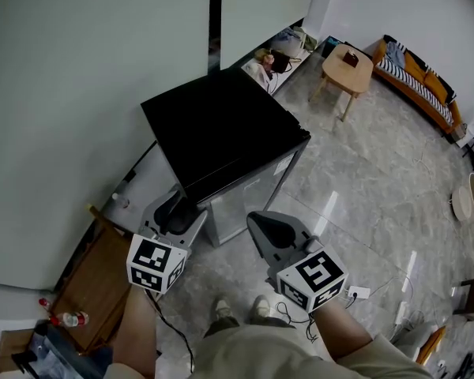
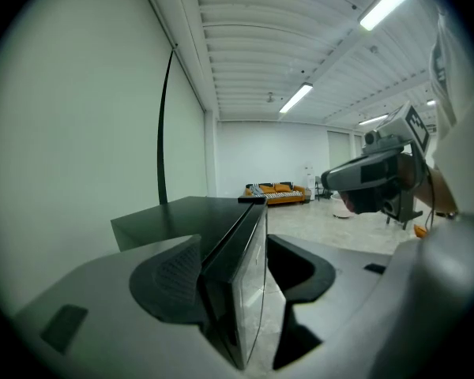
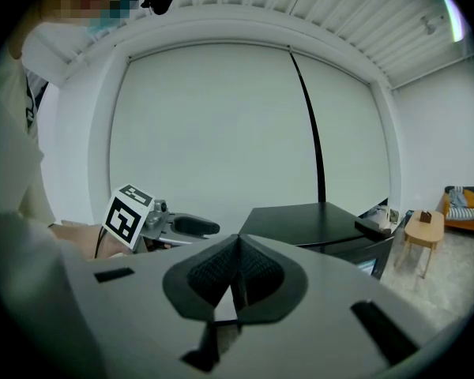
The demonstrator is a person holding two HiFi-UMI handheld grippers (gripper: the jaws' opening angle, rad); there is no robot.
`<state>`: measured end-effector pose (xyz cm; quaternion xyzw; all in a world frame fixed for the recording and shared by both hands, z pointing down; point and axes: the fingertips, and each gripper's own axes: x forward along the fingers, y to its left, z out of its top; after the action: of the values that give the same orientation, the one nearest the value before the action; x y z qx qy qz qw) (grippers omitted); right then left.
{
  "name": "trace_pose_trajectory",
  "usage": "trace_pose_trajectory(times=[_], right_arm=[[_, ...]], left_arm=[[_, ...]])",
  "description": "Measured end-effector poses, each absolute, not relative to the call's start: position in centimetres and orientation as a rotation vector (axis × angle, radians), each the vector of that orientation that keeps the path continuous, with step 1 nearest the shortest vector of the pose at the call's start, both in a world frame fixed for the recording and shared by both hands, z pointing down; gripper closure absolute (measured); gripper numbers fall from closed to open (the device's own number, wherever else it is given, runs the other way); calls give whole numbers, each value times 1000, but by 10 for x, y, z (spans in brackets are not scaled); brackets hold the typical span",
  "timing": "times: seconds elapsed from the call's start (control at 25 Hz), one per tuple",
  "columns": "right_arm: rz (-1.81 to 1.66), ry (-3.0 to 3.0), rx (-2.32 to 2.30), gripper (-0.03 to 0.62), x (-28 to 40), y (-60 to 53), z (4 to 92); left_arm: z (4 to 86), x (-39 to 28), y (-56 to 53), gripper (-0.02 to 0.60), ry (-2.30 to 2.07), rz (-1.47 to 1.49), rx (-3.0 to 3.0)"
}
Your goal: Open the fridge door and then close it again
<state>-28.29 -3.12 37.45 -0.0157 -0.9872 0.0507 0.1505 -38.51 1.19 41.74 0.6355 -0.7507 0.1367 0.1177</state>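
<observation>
- Grey left gripper [image 2: 237, 276] has its jaws spread wide across the upright edge of the fridge door [image 2: 251, 310], at the fridge's front left corner; the pads stand off on both sides and pinch nothing
- Right gripper [image 3: 237, 279] hangs just beside it, before the door's face, its fingers pressed together and empty
- Low black-topped fridge [image 1: 221, 129] stands on the floor [image 1: 355, 180], close to the pale wall [image 1: 71, 93]; its door looks shut, so I judge the opening step is only at the reach
- Next move, as I judge it: close the left jaws on that edge, then draw it out in an arc, presumably about a hinge at the front right corner, stepping back as it swings
- Room to move: a brown wooden piece [image 1: 99, 279] crowds the left, a white power strip [image 1: 355, 293] with cables lies near the shoes [image 1: 241, 310], and bare floor opens to the right
- Farther off, a small wooden table [image 1: 347, 63] and a sofa [image 1: 419, 77] stand well apart from the door's swing
</observation>
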Motion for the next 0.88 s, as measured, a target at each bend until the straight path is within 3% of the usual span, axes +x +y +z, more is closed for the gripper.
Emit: trace_pose_trajectory(times=[0.88], right_arm=[[153, -2779, 9, 597, -291, -64, 411]], left_arm=[[473, -411, -12, 339, -2124, 316, 1784]])
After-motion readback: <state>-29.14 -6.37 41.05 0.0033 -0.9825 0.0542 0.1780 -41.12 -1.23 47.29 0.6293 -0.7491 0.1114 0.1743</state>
